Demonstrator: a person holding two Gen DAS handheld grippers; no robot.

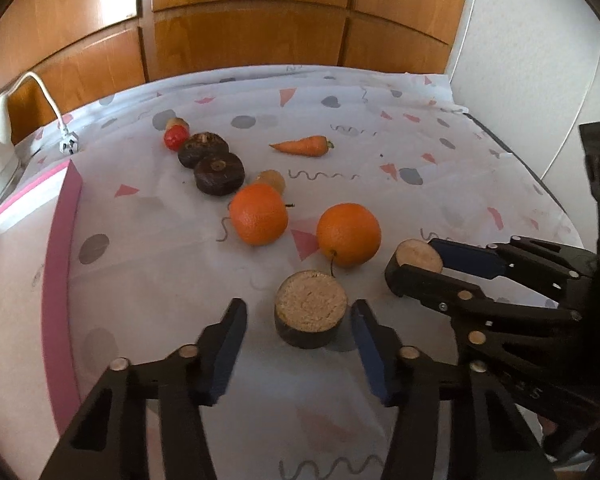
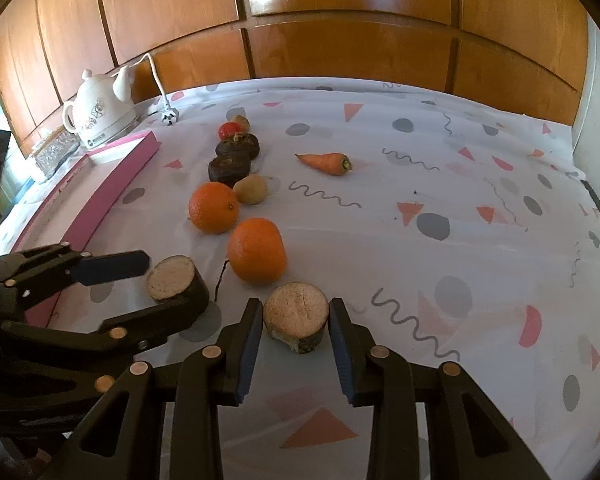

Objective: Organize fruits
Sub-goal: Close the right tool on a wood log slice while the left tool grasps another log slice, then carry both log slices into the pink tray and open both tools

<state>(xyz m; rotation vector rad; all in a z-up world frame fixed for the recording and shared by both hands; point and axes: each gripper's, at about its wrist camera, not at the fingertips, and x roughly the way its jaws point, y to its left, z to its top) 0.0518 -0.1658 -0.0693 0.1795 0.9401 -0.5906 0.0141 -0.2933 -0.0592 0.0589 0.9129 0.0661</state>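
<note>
A row of fruits lies on the patterned cloth: two oranges (image 1: 348, 234) (image 1: 259, 214), a kiwi (image 2: 251, 189), two dark round fruits (image 1: 219, 173) (image 1: 202, 149) and a red fruit (image 1: 176, 137). My left gripper (image 1: 299, 322) is open around a cut dark half with a pale face (image 1: 311, 314), fingers apart from it. My right gripper (image 2: 296, 322) is shut on a second cut half (image 2: 296, 320), also seen in the left wrist view (image 1: 419, 255). The left gripper also shows in the right wrist view (image 2: 168, 276).
A carrot (image 1: 303, 146) lies apart at the back. A pink-edged tray (image 1: 62, 240) lies at the left. A white kettle (image 2: 100, 114) with its cord and plug (image 2: 169, 114) stands at the back left. Wooden cabinet doors stand behind.
</note>
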